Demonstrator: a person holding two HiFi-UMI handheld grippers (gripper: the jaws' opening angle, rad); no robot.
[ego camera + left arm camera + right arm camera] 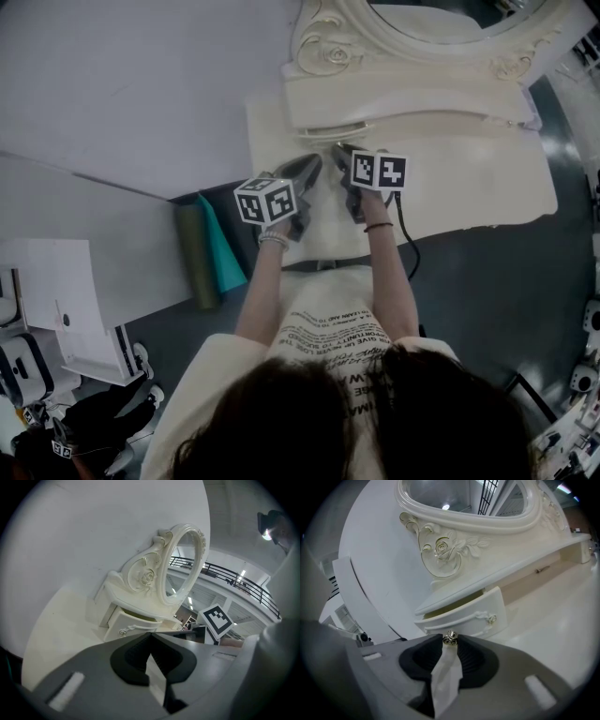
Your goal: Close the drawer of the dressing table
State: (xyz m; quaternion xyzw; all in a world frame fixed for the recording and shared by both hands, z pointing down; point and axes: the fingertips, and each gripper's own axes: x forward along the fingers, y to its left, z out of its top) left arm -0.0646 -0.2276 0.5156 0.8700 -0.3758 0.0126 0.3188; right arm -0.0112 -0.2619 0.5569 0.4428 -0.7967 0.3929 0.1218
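Jaws of the right gripper [450, 640] pinch a small gold metal knob [450, 638] at the cream curved drawer [461, 617], which stands slightly open under the carved white mirror frame [440, 550]. The left gripper [150, 637], just left of it, has its jaws pressed together.

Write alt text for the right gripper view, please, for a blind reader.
The right gripper pinches a small shiny metal piece at its jaw tips, close in front of a slightly open white drawer. A carved white mirror frame rises above the drawer.
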